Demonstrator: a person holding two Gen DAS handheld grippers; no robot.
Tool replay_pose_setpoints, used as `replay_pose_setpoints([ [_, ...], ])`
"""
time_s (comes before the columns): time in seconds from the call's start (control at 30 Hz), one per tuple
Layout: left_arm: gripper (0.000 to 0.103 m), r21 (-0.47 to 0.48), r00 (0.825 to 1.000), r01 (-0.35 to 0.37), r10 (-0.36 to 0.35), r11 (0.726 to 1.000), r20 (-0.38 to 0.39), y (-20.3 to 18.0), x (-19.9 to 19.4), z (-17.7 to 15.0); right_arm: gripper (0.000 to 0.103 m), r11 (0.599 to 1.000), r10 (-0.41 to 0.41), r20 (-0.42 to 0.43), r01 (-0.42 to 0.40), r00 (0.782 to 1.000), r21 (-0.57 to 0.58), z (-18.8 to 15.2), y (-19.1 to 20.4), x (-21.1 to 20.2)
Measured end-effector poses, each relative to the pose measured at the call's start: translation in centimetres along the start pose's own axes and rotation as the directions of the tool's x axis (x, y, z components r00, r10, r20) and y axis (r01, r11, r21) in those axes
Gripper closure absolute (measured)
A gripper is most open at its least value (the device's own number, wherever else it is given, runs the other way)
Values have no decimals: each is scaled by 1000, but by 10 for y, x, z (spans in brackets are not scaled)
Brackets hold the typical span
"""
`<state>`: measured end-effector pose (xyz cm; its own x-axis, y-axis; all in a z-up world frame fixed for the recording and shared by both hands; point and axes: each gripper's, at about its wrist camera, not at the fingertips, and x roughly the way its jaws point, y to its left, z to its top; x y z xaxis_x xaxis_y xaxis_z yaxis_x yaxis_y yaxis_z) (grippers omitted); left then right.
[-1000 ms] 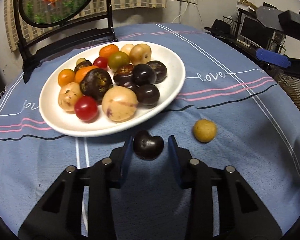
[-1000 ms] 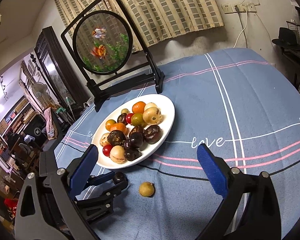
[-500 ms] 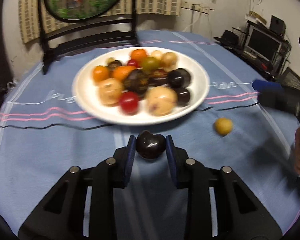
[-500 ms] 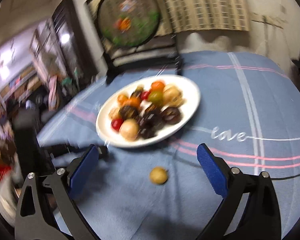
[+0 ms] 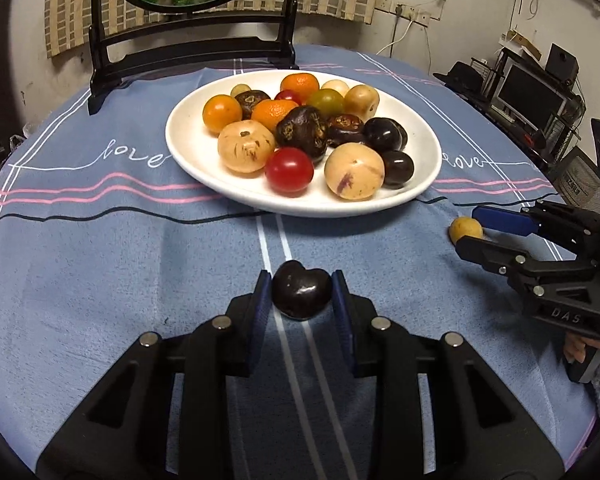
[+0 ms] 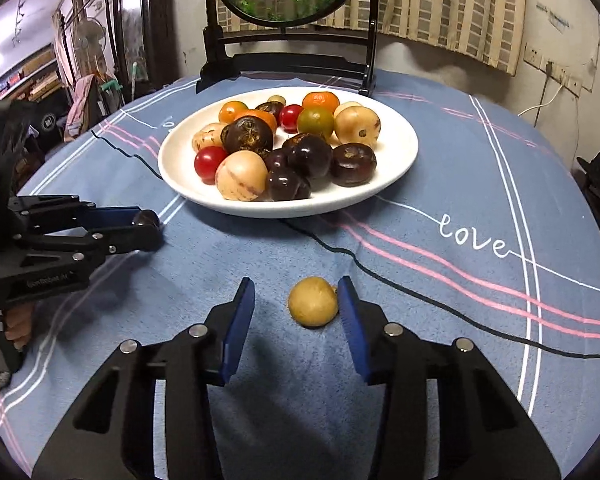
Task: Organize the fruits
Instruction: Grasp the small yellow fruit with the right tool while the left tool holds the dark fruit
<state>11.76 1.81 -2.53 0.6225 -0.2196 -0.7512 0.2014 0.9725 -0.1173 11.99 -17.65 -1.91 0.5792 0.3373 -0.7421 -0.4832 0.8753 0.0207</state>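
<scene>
While both tools sit low over the blue cloth, the scene reads so:
Left hand-held gripper (image 5: 302, 294): clenched on the dark heart-shaped fruit (image 5: 302, 295), both blue pads pressing its sides, just short of the plate's near rim.
Right hand-held gripper (image 6: 296, 306): its jaws have just been closing; the small yellow fruit (image 6: 313, 301) lies between them on the worktop (image 6: 440, 300), touching or nearly touching the right-side pad, with a clear gap to the other; not gripped.
Open room: bare cloth between the white plate (image 5: 192, 152) and both tools; a wide bare stretch to the right of the plate in the right wrist view.
Edges: a black framed stand (image 6: 288, 60) stands just behind the plate's far rim.
Pointing: the dark fruit's notch faces away from the camera, toward the plate, its long axis spanning pad to pad; the yellow fruit is round, with no clear axis.
Plate contents: heaped orange, red, green, tan and dark fruits.
Left wrist view only: the yellow fruit peeking between the right tool's fingertips; a monitor at far right.
Right wrist view only: the left tool side-on, a dark cabinet and cluttered room beyond.
</scene>
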Motion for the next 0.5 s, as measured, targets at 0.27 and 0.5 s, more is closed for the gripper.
replay_pose_setpoints([
  [0.27, 72, -4, 1000, 7, -7, 1000, -6, 0, 1, -1, 76, 1000, 2, -28, -2, 1000, 16, -1, -3, 8],
  [0.5, 71, -17, 999, 35, -36, 999, -26, 2, 5, -1, 76, 999, 29, -29, -28, 999, 40, -1, -8, 8],
])
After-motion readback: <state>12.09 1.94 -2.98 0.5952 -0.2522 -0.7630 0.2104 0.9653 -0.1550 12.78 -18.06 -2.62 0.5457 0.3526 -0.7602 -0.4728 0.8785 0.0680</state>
